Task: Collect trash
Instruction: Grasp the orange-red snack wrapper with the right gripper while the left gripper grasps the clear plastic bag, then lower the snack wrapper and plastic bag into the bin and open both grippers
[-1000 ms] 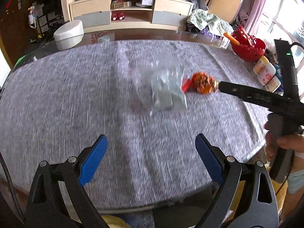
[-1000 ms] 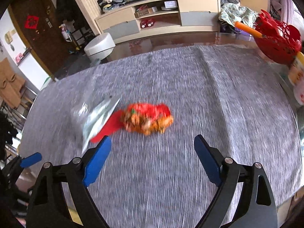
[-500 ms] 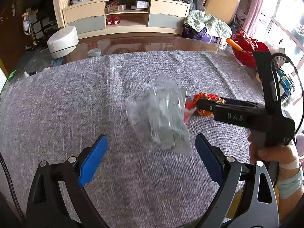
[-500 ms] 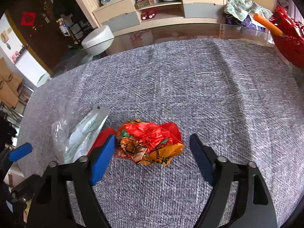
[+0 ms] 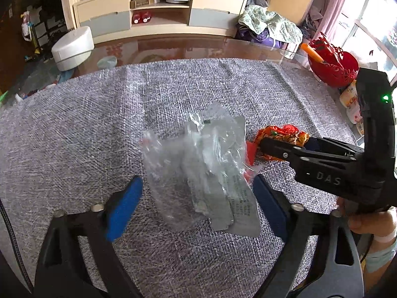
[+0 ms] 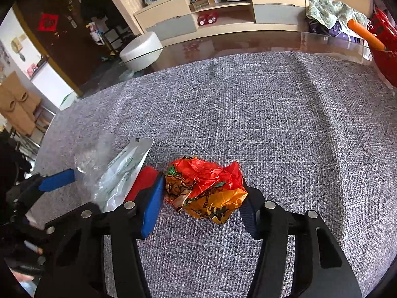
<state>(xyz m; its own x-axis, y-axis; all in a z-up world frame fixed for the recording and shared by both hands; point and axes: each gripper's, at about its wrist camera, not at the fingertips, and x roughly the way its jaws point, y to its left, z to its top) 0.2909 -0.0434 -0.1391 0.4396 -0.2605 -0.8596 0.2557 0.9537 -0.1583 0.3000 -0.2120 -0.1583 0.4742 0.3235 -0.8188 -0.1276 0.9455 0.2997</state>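
The left gripper (image 5: 196,198) is closing with its blue pads either side of the clear plastic bag (image 5: 198,171), not yet pressing on it as far as can be seen; the right gripper (image 6: 202,198) is closing too, and its pads sit right against the crumpled orange and red wrapper (image 6: 206,190), seemingly just making contact. Both pieces of trash lie on the grey tablecloth (image 6: 273,124). The bag, with a silvery packet inside, lies just beside the wrapper, on the side away from the red basket (image 5: 333,67), and a red scrap (image 6: 144,182) sits between the two, touching the right gripper's near pad. The likely trouble is that scrap: it may get pinched along with the wrapper, or knocked loose and left behind. The bag is thin and slippery, so the left pads could catch only a loose fold and let the packet slide out when lifted. The two tools also work very near each other, so a careless lift could make them collide.
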